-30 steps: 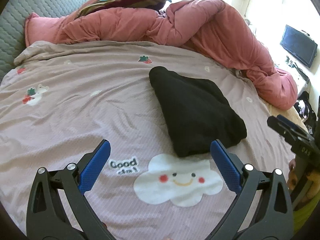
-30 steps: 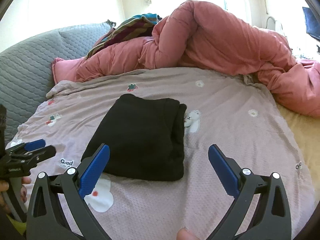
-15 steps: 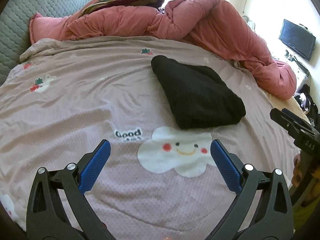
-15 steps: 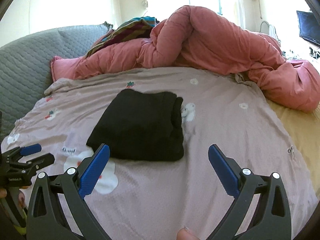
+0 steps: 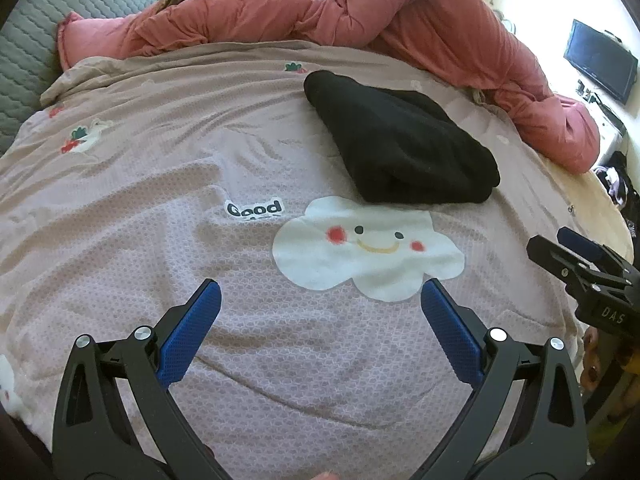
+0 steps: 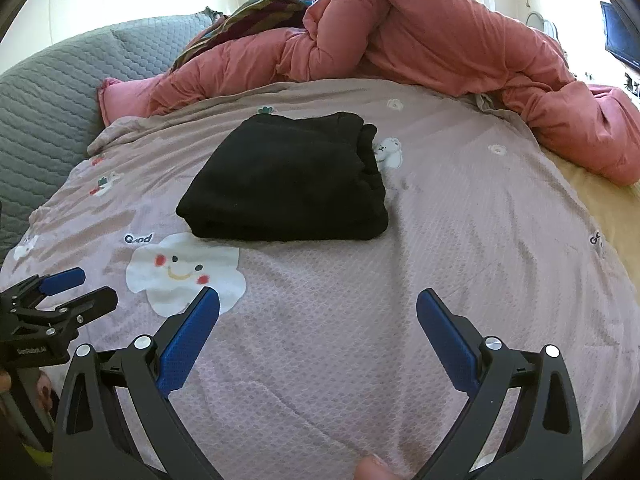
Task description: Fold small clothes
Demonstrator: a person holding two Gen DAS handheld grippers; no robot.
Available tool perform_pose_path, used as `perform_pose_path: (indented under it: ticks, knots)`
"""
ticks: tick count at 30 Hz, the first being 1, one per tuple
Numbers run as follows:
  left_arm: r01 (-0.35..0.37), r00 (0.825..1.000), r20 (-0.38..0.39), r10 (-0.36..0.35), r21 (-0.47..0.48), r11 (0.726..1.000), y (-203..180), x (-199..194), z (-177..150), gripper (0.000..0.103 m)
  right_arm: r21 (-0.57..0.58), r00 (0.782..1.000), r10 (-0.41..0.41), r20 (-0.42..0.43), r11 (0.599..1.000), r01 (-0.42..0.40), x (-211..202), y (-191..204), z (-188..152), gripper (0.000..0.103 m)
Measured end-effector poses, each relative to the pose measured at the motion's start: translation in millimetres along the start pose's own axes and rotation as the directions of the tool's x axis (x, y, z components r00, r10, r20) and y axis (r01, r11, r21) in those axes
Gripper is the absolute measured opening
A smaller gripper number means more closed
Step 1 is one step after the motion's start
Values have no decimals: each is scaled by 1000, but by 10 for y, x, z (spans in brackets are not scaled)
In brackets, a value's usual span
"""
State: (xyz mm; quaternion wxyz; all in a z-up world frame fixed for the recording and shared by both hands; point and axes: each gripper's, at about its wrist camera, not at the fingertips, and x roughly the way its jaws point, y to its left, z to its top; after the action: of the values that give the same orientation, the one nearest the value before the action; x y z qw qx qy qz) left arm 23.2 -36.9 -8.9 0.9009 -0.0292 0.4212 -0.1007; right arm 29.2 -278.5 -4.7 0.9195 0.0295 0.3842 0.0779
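You have drawn both tools back from the bed over the last second: the folded black fleece garment (image 5: 400,148), which sat just ahead of your fingertips a moment ago, now lies well beyond them, and more of the mauve waffle-textured bedspread (image 5: 200,160) shows between you and it. The garment itself has not shifted; it rests as a compact, layered rectangle with its near edge touching the top of the white smiling cloud print (image 5: 368,248). I judge from this retreat that the fold is finished and you are clearing away, so the piece looks done unless another small garment waits outside these views.

Your left gripper (image 5: 320,330) has its blue-padded jaws spread wide and holds nothing. Your right gripper (image 6: 318,334) is the same, wide apart and empty, hovering over bare bedspread. Each tool also shows at the edge of the other's camera, held off to the side.

Behind the garment, a rumpled salmon-pink duvet (image 6: 440,40) is heaped along the far side, against a grey quilted headboard (image 6: 48,92).

As for writing: the bedspread carries "Good" (image 5: 254,209) in black letters beside the cloud, with a second line below too creased to read. The right tool's body shows "DAS" in the left view; the small label on the left tool is too fine to read with confidence.
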Motion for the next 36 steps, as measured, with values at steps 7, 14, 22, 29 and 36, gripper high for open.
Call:
perform_pose_path:
  ticks: [7,14,22,29,36]
  knots:
    - [-17,1000,-4,17,-8,1000,13,-11,-16,94,-12,1000,-7,10,1000,8,-10,44,-18,98]
    - [-26,1000,5,26,-8,1000,14,-52,-17,94,-8,1000,-1,21,1000,1,-57,35,-22,98]
    - [-35,999,14,35,-2,999,-3,-80,-13,94,3,1000,-3,17,1000,3,-75,-1,-32,98]
    - [-42,999,7,42,-5,999,-13,-82,-13,94,2,1000,-2,21,1000,2,-93,-16,-32,98]
    - [-49,999,5,49,-6,999,-4,-82,-12,94,-1,1000,-2,19,1000,2,-103,2,-38,98]
